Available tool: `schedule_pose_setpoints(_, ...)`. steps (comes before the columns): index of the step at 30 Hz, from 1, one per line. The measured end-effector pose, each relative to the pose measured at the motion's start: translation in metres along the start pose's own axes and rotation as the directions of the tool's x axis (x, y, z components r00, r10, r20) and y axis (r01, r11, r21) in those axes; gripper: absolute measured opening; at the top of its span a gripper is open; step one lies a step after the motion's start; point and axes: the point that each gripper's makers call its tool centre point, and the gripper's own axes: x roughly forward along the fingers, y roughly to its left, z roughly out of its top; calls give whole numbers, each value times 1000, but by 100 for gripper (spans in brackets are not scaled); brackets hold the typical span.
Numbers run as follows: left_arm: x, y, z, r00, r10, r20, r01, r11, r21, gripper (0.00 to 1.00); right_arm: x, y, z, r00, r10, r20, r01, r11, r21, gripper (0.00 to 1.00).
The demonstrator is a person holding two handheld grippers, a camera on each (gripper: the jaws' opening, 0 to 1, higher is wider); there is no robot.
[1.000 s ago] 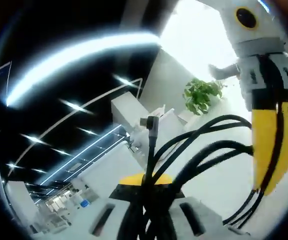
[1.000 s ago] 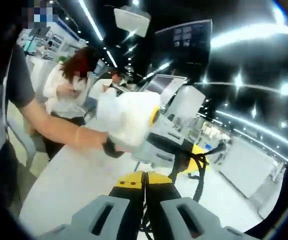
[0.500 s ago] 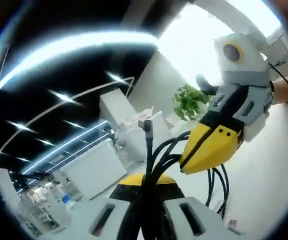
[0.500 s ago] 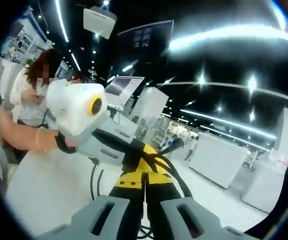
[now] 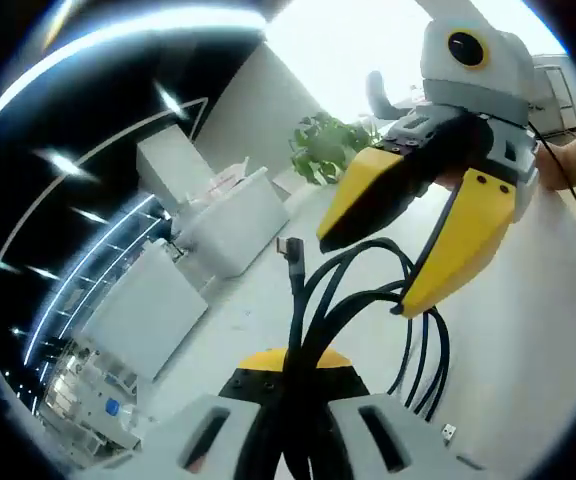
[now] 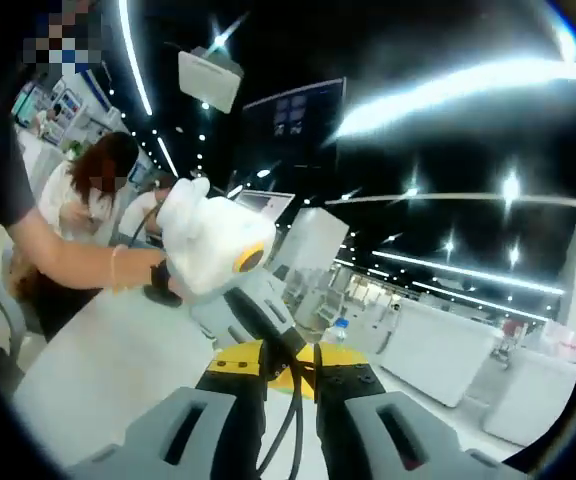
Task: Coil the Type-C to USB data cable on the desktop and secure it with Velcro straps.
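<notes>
We see a large open hall like an exhibition or office floor: long ceiling lights [image 6: 468,95], white counters [image 5: 223,225], hanging screen [image 6: 293,120], potted plant [image 5: 323,155]

Close, opposed views sharing cable [image 5: 320,300]

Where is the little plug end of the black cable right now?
In the left gripper view, the plug end sticks up at centre, above the left gripper and left of the right gripper.
</notes>
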Motion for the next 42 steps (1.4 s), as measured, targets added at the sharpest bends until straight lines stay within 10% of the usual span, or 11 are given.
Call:
schedule_pose_setpoints(11, -15, -23, 14, 992, -72, -100, 84, 989, 121, 3, 3, 3, -18, 987, -56, -152, 11, 959, -283, 19)
schedule_pose_setpoints(20, -25, -24, 14, 988, 79, -133, -34, 949, 313, 4, 5, 8, -25, 960, -114, -254, -26, 872, -488, 15)
schedule_pose_setpoints(25, -26, -29, 14, 976, 183, -118, -104, 868, 486, 4, 8, 12, -40, 933, -158, -324, -67, 806, -588, 12)
schedule_pose_setpoints(35, -33, -28, 25, 907, 385, 173, -399, 650, 647, 4, 5, 12, -45, 920, -149, -363, -101, 803, -587, 7)
schedule_pose_setpoints(42, -30, -27, 19, 869, 430, 245, -476, 590, 652, 6, 5, 18, -48, 919, -111, -379, -133, 818, -560, 7)
